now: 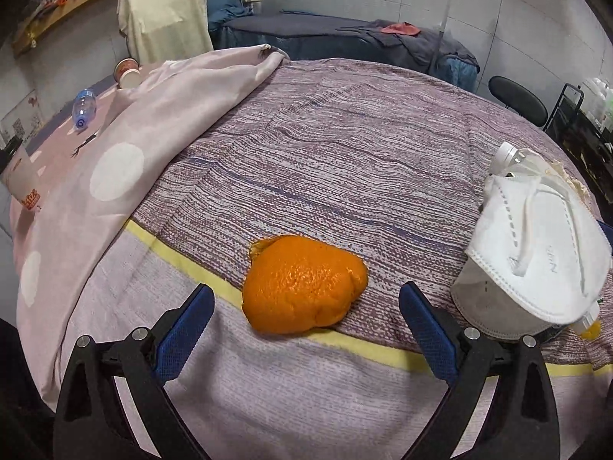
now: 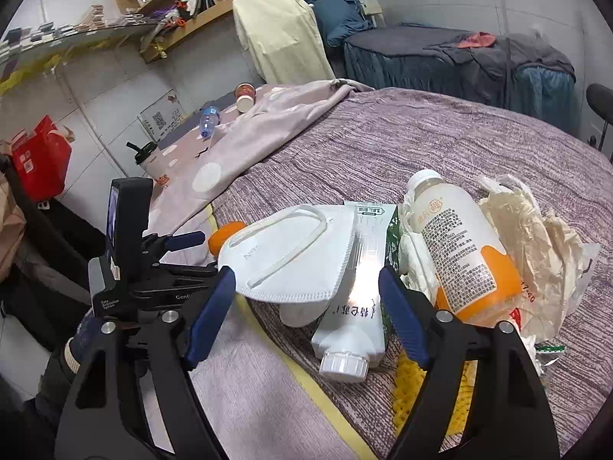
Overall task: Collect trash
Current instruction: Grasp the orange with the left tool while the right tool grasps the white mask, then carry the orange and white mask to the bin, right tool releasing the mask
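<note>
Nothing collected yet. Left gripper (image 1: 306, 318) spread wide, empty, flanking bright orange peel (image 1: 304, 285) at lower centre. Right gripper (image 2: 306, 316) part-spread around white milk carton (image 2: 354, 318), pads not pressing; folded white face mask (image 2: 291, 253) untouched.

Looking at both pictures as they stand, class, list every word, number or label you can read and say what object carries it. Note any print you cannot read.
"NBK": embossed on the white folded face mask.
"3.8": on the top flap of the white squeezed milk carton.
"Data Acquisition System": on the black camera housing of the left gripper.
Too small to read: the dense print on the white-and-orange plastic bottle, the orange lettering on the white drink cup, the wall poster.
</note>
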The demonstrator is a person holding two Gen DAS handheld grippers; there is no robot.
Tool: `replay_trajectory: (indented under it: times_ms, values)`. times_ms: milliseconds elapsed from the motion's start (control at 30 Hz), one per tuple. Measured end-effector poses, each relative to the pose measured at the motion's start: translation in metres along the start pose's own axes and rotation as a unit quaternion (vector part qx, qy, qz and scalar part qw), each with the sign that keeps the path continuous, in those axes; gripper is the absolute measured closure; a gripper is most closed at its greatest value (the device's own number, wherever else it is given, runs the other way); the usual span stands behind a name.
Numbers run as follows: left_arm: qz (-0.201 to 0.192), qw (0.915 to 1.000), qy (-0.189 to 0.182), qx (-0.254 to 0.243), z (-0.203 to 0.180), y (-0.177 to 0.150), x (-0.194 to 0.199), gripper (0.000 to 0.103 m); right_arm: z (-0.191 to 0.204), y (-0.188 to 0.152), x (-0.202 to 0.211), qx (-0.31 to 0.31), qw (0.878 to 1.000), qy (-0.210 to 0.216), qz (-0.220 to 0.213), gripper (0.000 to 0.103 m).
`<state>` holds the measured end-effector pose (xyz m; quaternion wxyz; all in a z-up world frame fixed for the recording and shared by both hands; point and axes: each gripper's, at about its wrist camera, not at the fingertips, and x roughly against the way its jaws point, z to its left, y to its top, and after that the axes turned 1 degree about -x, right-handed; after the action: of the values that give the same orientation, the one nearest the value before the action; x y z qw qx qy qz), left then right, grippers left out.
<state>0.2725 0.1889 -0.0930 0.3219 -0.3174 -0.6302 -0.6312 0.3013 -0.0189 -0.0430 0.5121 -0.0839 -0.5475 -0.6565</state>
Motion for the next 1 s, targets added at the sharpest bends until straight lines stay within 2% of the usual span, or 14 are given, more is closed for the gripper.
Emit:
replay_trajectory:
  times_ms: [33,100,133,167,200,300,500,767,1000]
  values:
    - [0.001,1.0,-0.002,-0.001,0.0,0.001,-0.002,0.017,0.0,0.001,-0.002,-0.001,1.0,0.002,0.0,0.042]
    - [0.001,1.0,-0.006,-0.001,0.001,0.001,-0.005,0.025,0.0,0.002,-0.006,0.001,1.0,0.006,0.0,0.062]
    - [0.0,1.0,-0.006,0.0,0.0,0.001,-0.005,0.032,0.001,0.002,-0.008,0.001,1.0,0.011,0.002,0.068]
    - [-0.002,1.0,-0.003,0.001,0.0,0.001,-0.005,0.038,0.002,0.002,-0.01,0.0,1.0,0.018,0.004,0.079]
    - [-0.005,1.0,-0.001,0.002,-0.001,0.0,-0.004,0.039,0.002,0.001,-0.01,-0.001,1.0,0.022,0.004,0.085]
    - [-0.015,0.9999,0.0,0.008,-0.002,-0.004,0.0,0.043,0.005,-0.001,-0.009,0.007,1.0,0.022,-0.003,0.091]
    - [-0.038,0.9988,-0.004,0.031,0.002,-0.01,0.017,0.047,0.015,-0.006,0.011,0.019,0.999,0.036,-0.028,0.096]
    - [-0.087,0.9939,-0.02,0.064,0.001,-0.024,0.069,0.047,0.027,-0.022,0.057,0.034,0.996,0.045,-0.07,0.097]
    - [-0.12,0.9898,-0.027,0.072,-0.016,-0.04,0.106,0.047,0.027,-0.041,0.094,0.033,0.994,0.054,-0.094,0.098]
